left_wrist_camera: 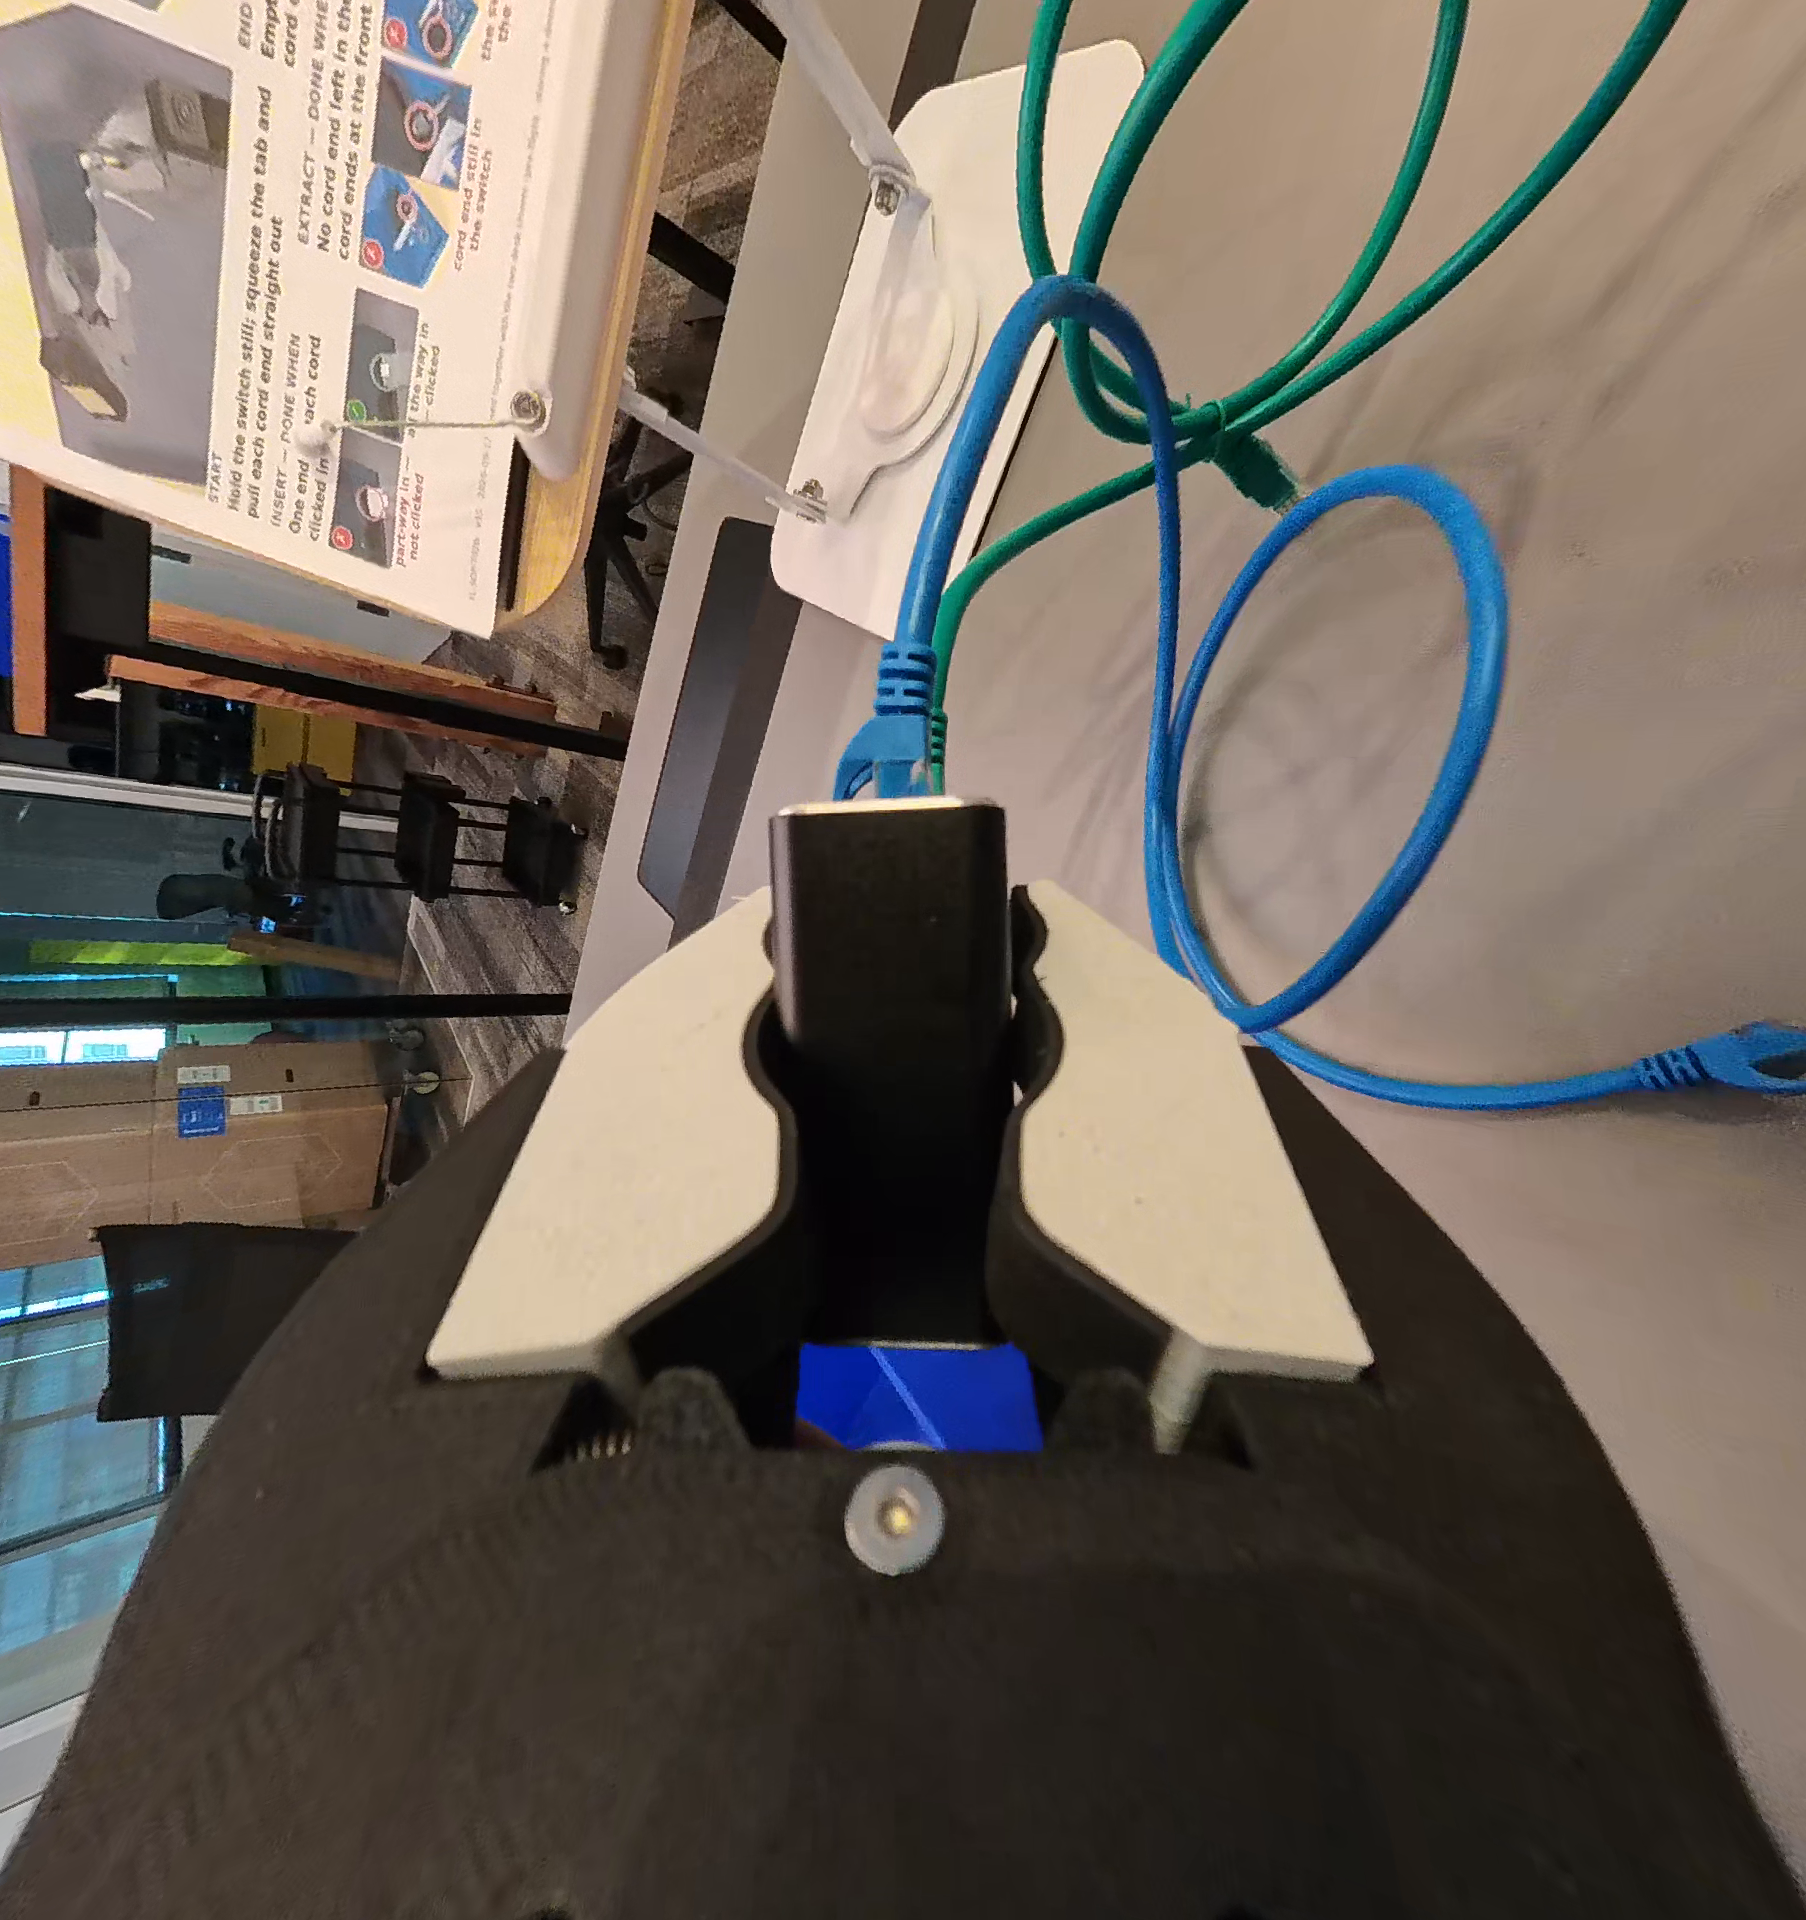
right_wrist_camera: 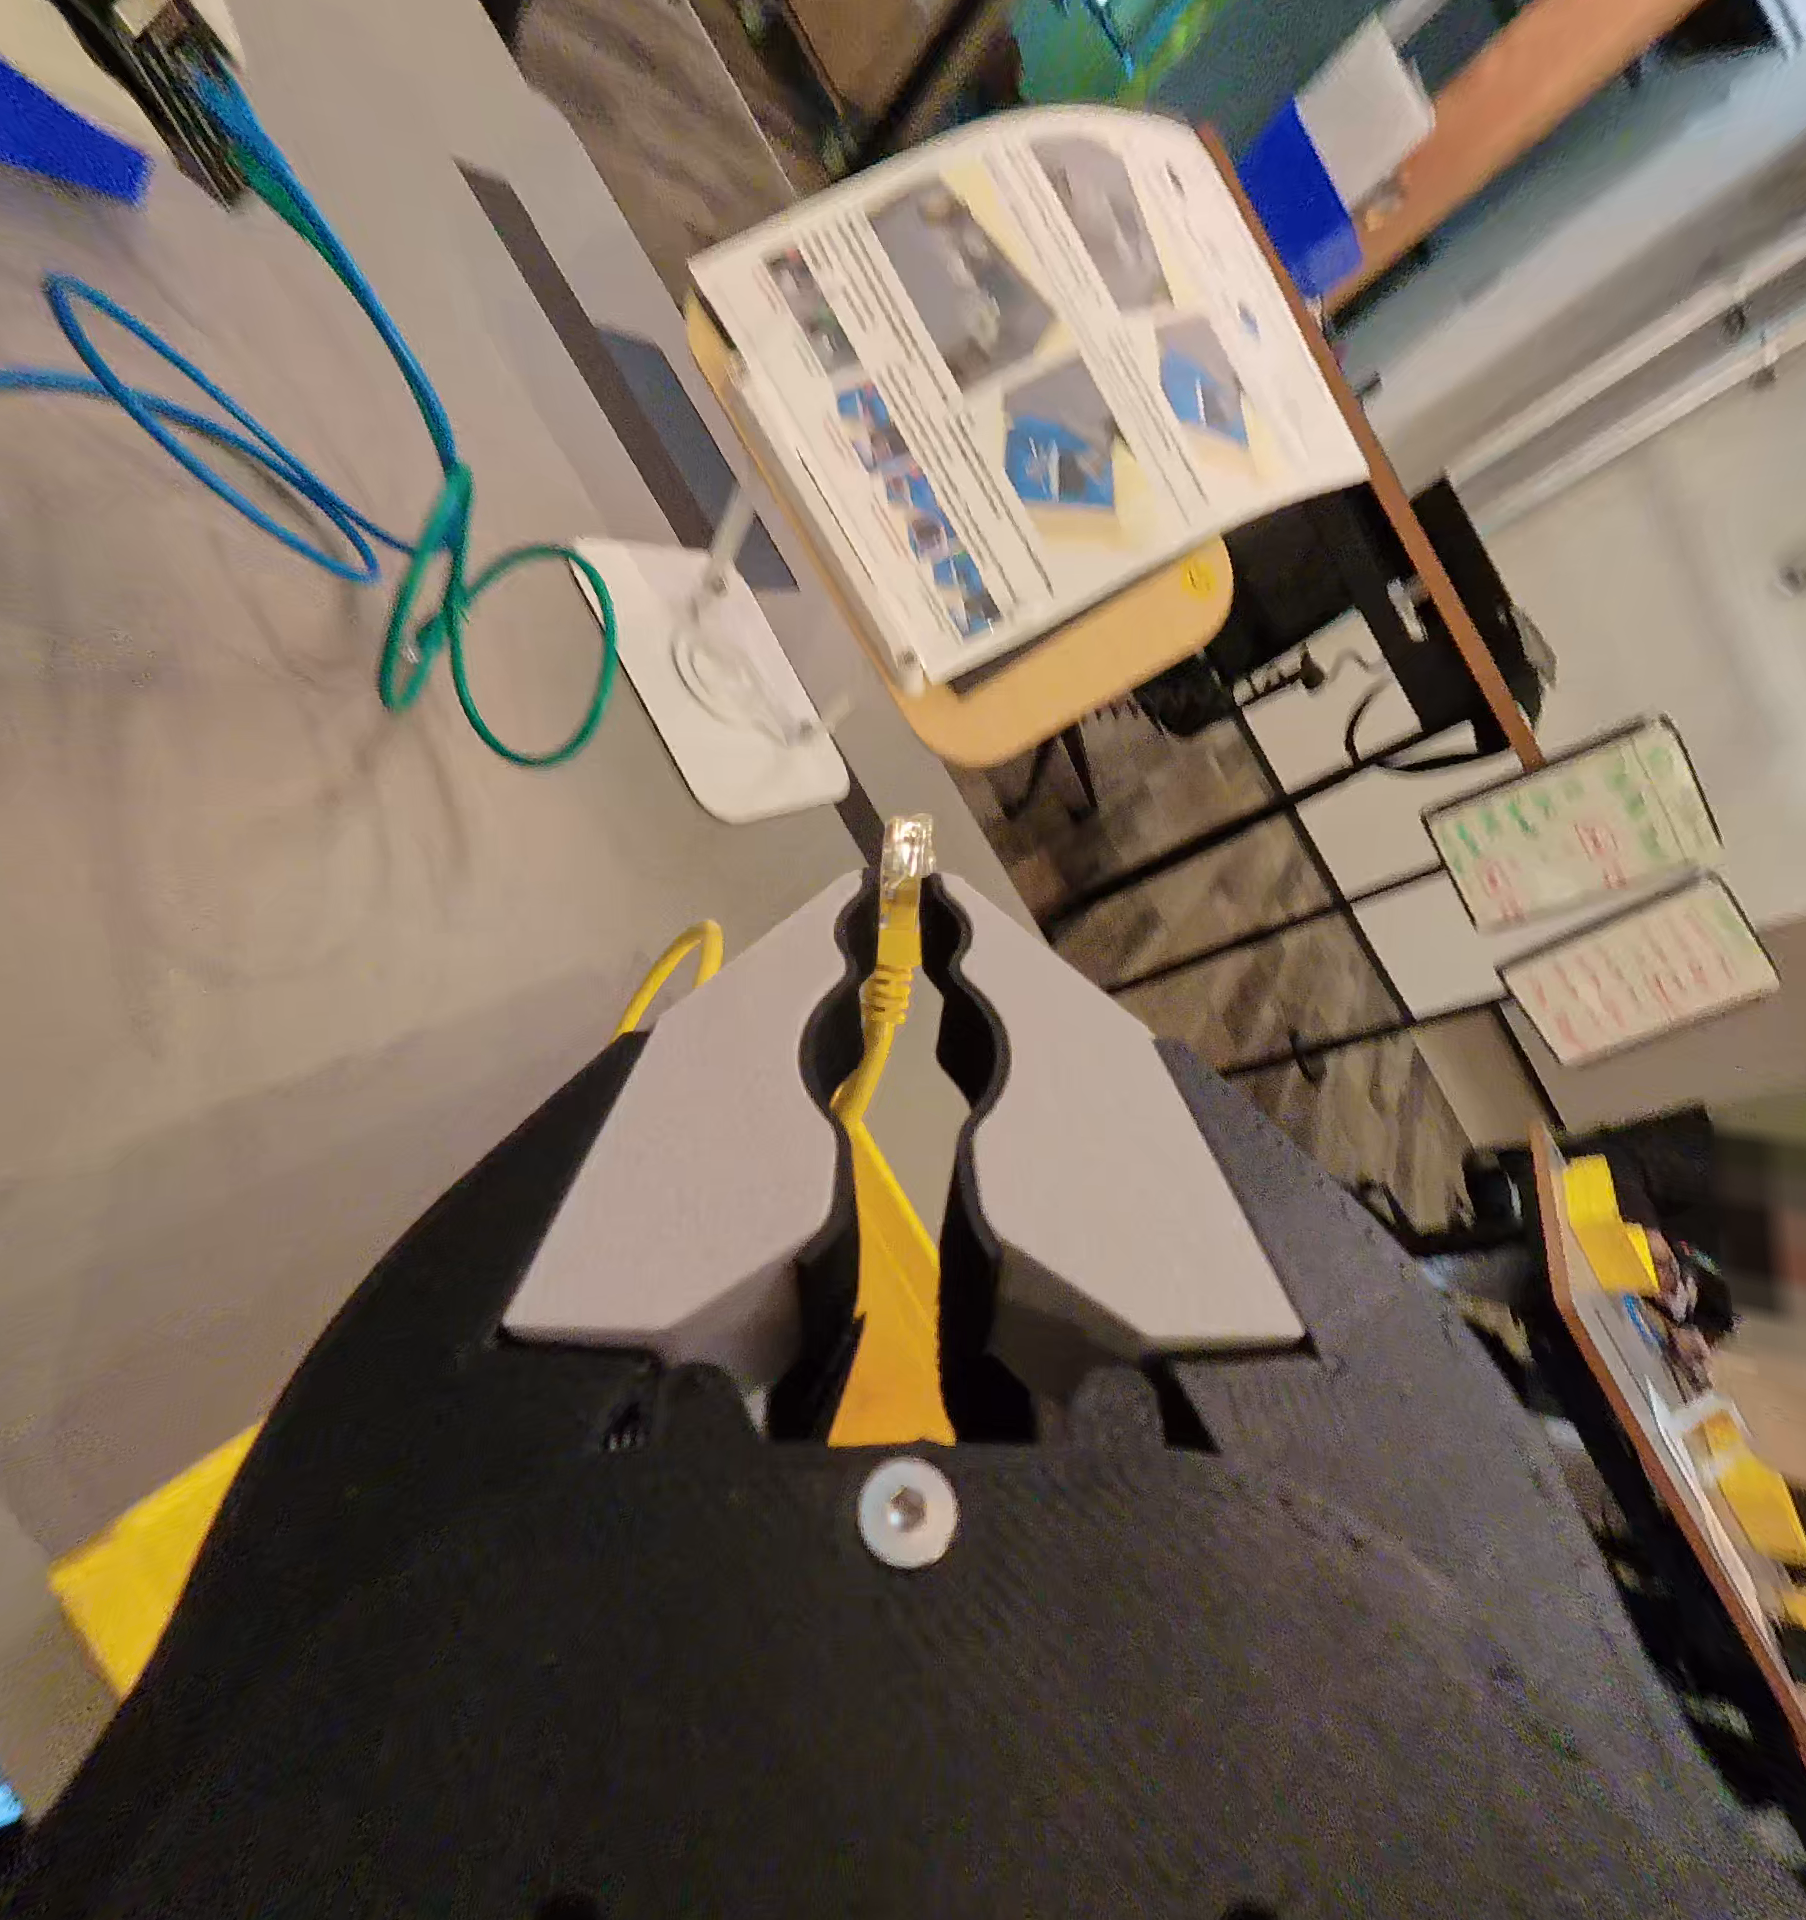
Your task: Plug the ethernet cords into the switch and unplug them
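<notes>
left gripper (left_wrist_camera: 891,914) jaws clamp switch (left_wrist_camera: 883,914) | right gripper (right_wrist_camera: 904,894) jaws pinch yellow cord (right_wrist_camera: 894,935) by table edge (right_wrist_camera: 878,821)

instruction sheet (right_wrist_camera: 1024,384) on white stand (left_wrist_camera: 878,343) | grey cloth (left_wrist_camera: 1605,727) | cardboard boxes (left_wrist_camera: 151,1143)

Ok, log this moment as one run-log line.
left gripper: shut on switch | blue cord, green cord: at switch | right gripper: shut on yellow cord, unplugged
</notes>
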### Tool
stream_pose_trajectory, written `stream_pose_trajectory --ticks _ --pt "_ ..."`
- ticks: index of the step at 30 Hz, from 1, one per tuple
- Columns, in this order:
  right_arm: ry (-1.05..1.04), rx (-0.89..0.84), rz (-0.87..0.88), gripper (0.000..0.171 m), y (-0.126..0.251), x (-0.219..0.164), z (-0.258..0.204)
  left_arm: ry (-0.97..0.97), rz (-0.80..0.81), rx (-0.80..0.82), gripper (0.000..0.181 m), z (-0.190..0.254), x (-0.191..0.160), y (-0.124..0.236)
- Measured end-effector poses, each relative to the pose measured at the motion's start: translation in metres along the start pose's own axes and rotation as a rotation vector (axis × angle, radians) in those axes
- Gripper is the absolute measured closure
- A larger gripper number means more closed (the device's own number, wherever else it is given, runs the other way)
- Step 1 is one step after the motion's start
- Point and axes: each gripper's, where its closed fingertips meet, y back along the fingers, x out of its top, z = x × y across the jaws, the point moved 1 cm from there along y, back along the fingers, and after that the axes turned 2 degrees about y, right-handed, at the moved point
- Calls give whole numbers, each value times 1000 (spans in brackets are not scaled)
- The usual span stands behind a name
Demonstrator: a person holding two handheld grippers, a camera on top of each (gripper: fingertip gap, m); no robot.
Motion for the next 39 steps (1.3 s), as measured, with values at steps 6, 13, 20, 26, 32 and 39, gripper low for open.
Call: stream_pose_trajectory --ticks 6,13,20,26,32,39 --pt "-91 -50 -148 166 27 -60 -6 -13 3 -7 144 6 7 2" --pt "-236 -76 -315 166 27 -146 -29 -21 3 -17 144 11 11 2" --pt "-333 -60 -600 163 22 -245 -51 -33 0 -34 144 18 11 0" --pt "-276 -71 -697 140 21 -265 -47 -37 0 -43 144 20 12 -2" --pt "-237 -146 -692 130 31 -251 -18 -44 16 -37 144 21 15 -2" --pt "-134 -35 -180 141 -8 -94 -35 -85 68 -29 144 29 31 1"
